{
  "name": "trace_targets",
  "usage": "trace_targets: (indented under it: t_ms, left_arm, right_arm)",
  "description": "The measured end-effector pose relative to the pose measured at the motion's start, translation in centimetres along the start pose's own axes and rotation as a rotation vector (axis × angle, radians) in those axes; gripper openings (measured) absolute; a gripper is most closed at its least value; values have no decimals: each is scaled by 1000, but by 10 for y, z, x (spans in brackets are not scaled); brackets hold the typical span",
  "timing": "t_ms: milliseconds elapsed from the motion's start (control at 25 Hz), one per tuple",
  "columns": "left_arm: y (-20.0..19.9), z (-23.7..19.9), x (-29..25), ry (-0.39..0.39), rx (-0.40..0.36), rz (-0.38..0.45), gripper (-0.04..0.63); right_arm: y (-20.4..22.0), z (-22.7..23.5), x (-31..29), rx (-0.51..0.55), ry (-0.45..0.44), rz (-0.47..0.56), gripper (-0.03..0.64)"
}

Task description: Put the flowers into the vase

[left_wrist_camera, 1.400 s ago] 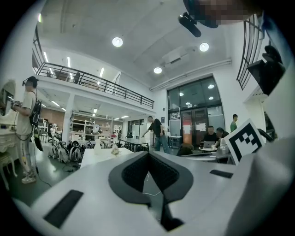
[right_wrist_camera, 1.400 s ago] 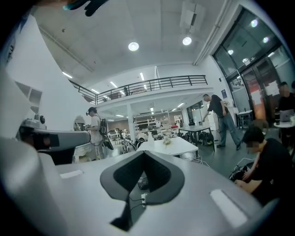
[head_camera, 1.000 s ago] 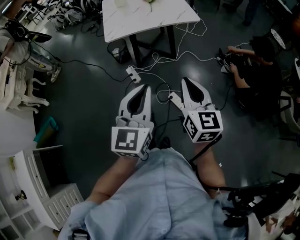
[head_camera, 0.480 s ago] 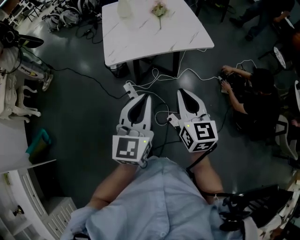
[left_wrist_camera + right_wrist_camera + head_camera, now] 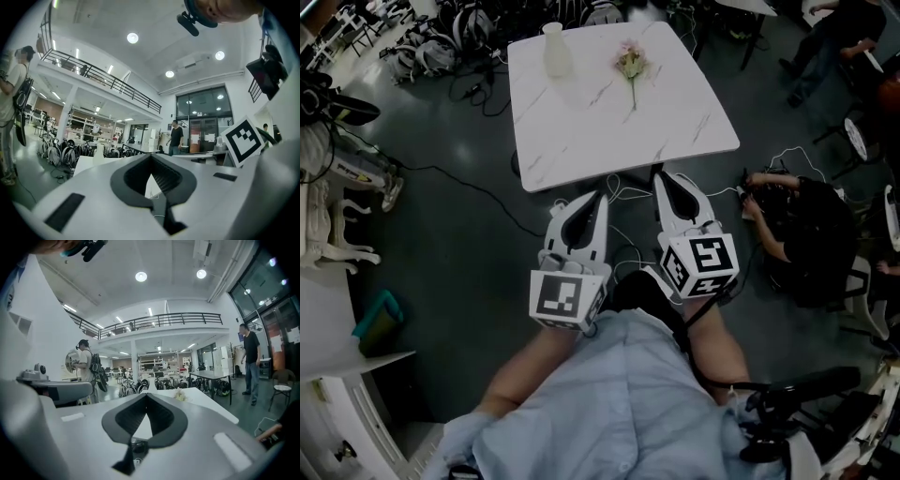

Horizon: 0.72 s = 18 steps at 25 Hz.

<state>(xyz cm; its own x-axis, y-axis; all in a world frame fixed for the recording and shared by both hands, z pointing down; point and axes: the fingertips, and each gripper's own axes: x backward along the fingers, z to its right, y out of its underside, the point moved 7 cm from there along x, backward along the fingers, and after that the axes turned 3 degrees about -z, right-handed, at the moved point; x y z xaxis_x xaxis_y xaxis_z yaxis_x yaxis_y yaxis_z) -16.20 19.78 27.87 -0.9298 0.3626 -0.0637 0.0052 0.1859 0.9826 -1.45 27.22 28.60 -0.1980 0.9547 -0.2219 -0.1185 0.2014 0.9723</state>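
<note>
- While the left gripper and right gripper hover at the table's near edge, both sets of jaws are pressed together, empty.
- The flowers lie near the far edge.
- The vase stands at the far left corner.

- My left gripper points forward, jaws pressed together, nothing between them.
- My right gripper is just beside it, pointing the same way, jaws closed and empty too.
</note>
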Motion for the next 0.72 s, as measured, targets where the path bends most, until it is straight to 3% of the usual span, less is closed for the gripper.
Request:
trace_targets:
  t_ms: [320, 720]
  left_arm:
    - [-6, -23, -42, 0, -7, 10, 6]
    - [-19, -64, -126, -33, -49, 2, 5]
  right_arm:
    - [-18, 35, -43, 6, 43, 11, 2]
    - [-15, 87, -123, -40, 34, -6, 3]
